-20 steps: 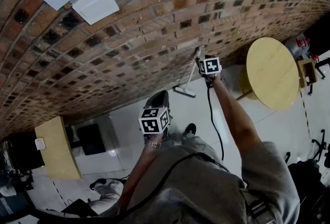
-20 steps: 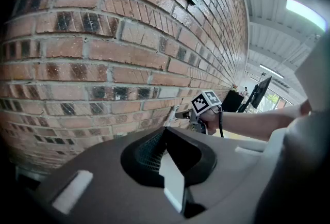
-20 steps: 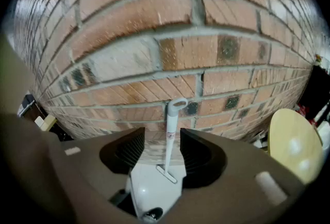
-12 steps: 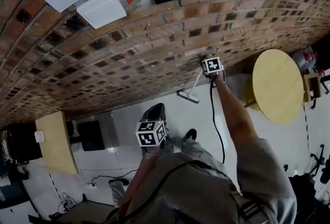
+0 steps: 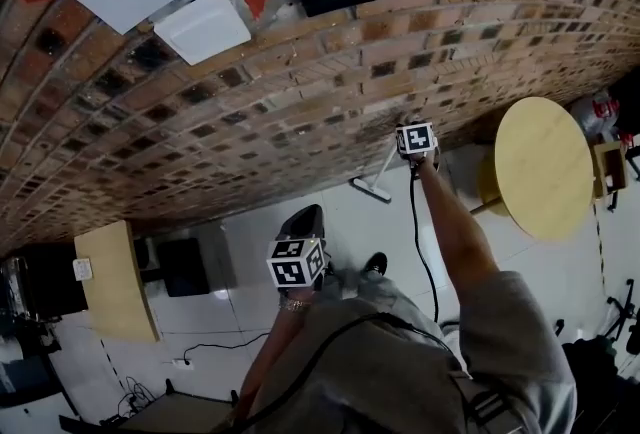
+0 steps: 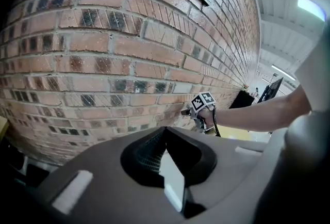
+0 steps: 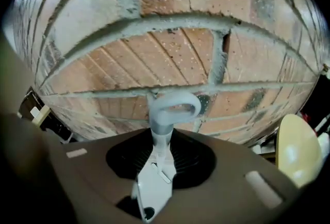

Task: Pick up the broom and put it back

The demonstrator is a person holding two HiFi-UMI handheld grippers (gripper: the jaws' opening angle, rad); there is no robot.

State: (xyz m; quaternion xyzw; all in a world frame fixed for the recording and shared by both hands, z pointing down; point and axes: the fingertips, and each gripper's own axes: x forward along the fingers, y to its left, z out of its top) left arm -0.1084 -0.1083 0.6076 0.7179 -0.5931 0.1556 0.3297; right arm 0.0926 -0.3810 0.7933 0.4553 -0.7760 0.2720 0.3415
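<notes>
Brickwork of one wall point(image 5: 300, 92) fills most of the head view, with pale floor point(image 5: 340, 222) running along its foot. Tabletops: two, one round and yellow point(image 5: 545, 167) at the right, one small, square and wooden point(image 5: 112, 282) at the left. Neither carries anything relevant.

Broom point(image 5: 372, 186): one. Its head rests on the floor just beside the wall base. The handle rises at a slant, long axis tilted up along the brick towards the person's right hand.

Tongs: two. Right tongs point(image 7: 159, 163) are clenched on the top of the broom handle. The shaft runs straight out between the jaws, and the grey hanging loop point(image 7: 174, 108) at its tip sits just off a mortar joint. I cannot tell whether it touches the brick. Left tongs point(image 6: 170, 166) have jaws together and grasp nothing. They hang near the person's body, well apart from the broom, and look across at the wall.

Judgement: the right hand alone controls the broom, so any lift or placing is done by that arm. Since the loop points at the wall, the coming move likely depends on guiding that tip along the handle's own axis. No hook or peg is visible in these views.
</notes>
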